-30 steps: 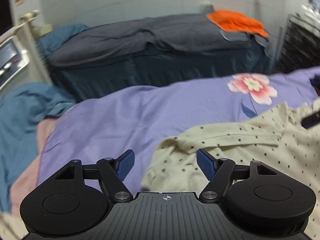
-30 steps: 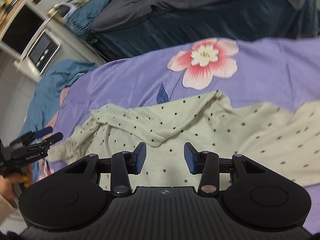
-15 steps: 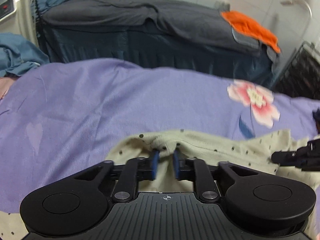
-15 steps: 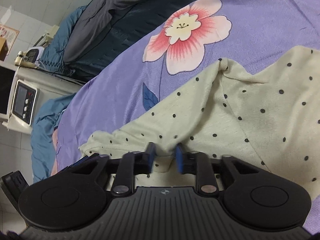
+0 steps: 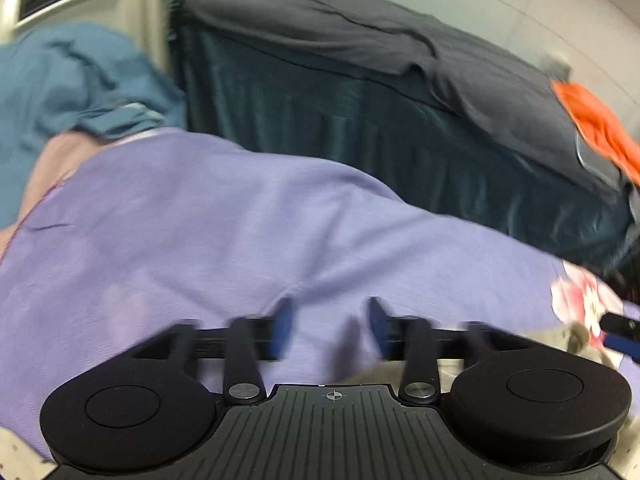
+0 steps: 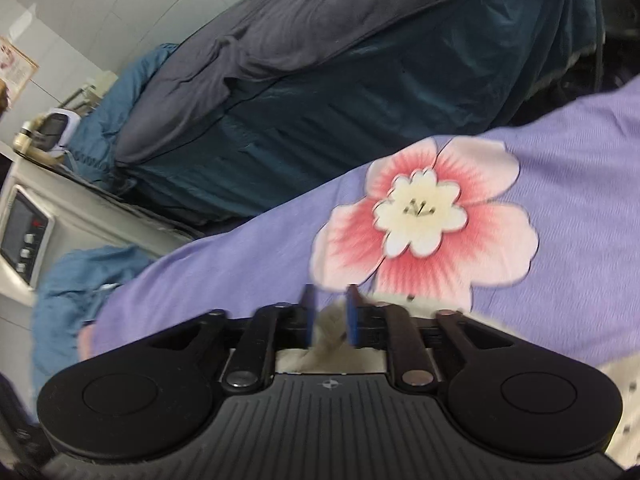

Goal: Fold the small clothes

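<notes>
The cream polka-dot garment lies on the purple bedsheet. My right gripper is shut on a bunched fold of it, near the sheet's pink flower print. My left gripper is open and empty over bare purple sheet; only slivers of the garment show at its right and bottom edges. The right gripper's blue tip shows at the far right of the left wrist view. Most of the garment is hidden under the gripper bodies.
A second bed with dark teal skirt and grey cover stands behind, with an orange cloth on it. A blue blanket is heaped at left. A white appliance with buttons stands at far left.
My left gripper was open, shut on the garment's edge half a second ago, and has now opened and let it go. My right gripper closed on the garment and still holds it, nearer the flower.
</notes>
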The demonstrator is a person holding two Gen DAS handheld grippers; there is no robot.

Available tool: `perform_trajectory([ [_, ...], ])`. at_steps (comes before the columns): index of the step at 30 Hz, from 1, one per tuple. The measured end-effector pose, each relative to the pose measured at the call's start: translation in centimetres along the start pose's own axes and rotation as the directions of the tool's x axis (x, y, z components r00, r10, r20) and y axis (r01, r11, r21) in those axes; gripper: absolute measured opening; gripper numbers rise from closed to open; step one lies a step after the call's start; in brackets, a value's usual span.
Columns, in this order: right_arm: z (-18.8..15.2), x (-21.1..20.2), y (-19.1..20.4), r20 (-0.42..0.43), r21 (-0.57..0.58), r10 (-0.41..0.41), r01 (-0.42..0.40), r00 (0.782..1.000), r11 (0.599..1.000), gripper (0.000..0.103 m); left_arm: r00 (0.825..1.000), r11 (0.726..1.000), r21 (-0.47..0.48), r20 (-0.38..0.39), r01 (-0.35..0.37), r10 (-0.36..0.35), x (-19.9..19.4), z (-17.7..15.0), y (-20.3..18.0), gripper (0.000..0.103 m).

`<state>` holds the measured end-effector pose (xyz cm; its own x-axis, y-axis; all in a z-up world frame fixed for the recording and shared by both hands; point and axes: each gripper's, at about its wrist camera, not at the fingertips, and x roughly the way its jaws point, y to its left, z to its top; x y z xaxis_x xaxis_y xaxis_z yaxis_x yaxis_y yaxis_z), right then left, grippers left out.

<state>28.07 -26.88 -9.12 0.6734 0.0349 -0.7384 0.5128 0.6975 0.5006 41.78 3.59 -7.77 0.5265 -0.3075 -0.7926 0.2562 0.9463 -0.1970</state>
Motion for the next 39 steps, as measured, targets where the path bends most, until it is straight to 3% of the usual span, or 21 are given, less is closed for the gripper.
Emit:
perform_trajectory([
  [1,-0.1,-0.3,-0.2,0.027,-0.005,-0.025,0.025,0.999,1.0,0.048,0.999,1.0,0.001,0.032,-0.002,0.002,-0.8,0.1,1.0,0.103],
  [3,-0.5,-1.4,-0.4,0.054,-0.021,-0.055,0.056,0.997,0.998,0.057,0.998,0.999,0.026,0.055,-0.018,0.016,-2.3,0.1,2.7,0.103],
  [6,-1.7,-3.7,-0.3,0.059,-0.133,-0.057,0.064,0.997,0.989,0.057,0.999,0.998,0.059,0.05,0.005,-0.008,-5.0,-0.5,5.7,0.103],
  [10,-4.8,-7.2,-0.8,0.056,-0.308,-0.101,0.113,0.993,0.945,0.065,1.0,0.995,0.1,0.029,-0.002,-0.001,-8.7,-2.7,9.3,0.103],
  [14,-8.4,-10.7,-2.6,0.033,-0.389,-0.154,0.155,0.988,0.908,0.069,0.995,0.988,0.124,-0.011,0.097,-0.096,-10.9,-5.1,10.8,0.103],
  [17,-10.7,-12.4,-4.2,-0.001,-0.356,-0.206,0.192,0.979,0.915,0.069,0.986,0.959,0.229,-0.041,0.166,-0.161,-10.4,-6.4,9.7,0.103],
  [22,-13.6,-14.3,-5.7,-0.039,-0.27,-0.244,0.225,0.969,0.936,0.069,0.99,0.871,0.473,-0.114,0.132,-0.088,-7.3,-8.5,6.7,0.103],
  [23,-14.0,-14.6,-5.8,-0.043,-0.249,-0.242,0.224,0.969,0.942,0.069,0.99,0.86,0.495,-0.126,0.123,-0.069,-6.8,-8.9,6.6,0.1],
  [24,-14.4,-14.8,-5.7,-0.05,-0.235,-0.243,0.225,0.969,0.946,0.069,0.99,0.854,0.508,-0.128,0.114,-0.056,-6.5,-9.0,6.6,0.089],
  [25,-14.7,-15.1,-5.7,-0.049,-0.223,-0.244,0.227,0.969,0.948,0.069,0.99,0.855,0.504,-0.122,0.121,-0.068,-6.8,-9.0,6.7,0.083],
  [26,-15.1,-15.3,-5.7,-0.046,-0.21,-0.243,0.228,0.969,0.951,0.069,0.989,0.861,0.491,-0.127,0.134,-0.081,-7.1,-8.7,6.9,0.038],
  [27,-15.3,-15.6,-5.6,-0.046,-0.199,-0.24,0.226,0.97,0.954,0.069,0.988,0.871,0.472,-0.127,0.136,-0.086,-7.7,-8.3,7.2,0.029],
  [30,-15.9,-16.4,-5.3,-0.034,-0.187,-0.236,0.226,0.971,0.956,0.069,0.995,0.895,0.434,-0.017,0.099,-0.102,-11.0,-7.2,8.6,0.028],
  [33,-16.4,-17.0,-5.4,-0.038,-0.162,-0.246,0.237,0.969,0.958,0.069,0.997,0.931,0.363,0.063,0.02,-0.046,-13.4,-6.3,11.0,0.029],
  [36,-16.7,-17.5,-5.7,-0.036,-0.129,-0.258,0.252,0.965,0.959,0.069,0.997,0.936,0.348,0.066,-0.049,0.027,-12.9,-6.6,12.9,0.029],
  [39,-16.8,-17.7,-6.0,-0.037,-0.104,-0.258,0.253,0.966,0.962,0.071,0.999,0.953,0.299,-0.002,-0.043,0.046,-10.2,-7.0,13.5,0.034],
])
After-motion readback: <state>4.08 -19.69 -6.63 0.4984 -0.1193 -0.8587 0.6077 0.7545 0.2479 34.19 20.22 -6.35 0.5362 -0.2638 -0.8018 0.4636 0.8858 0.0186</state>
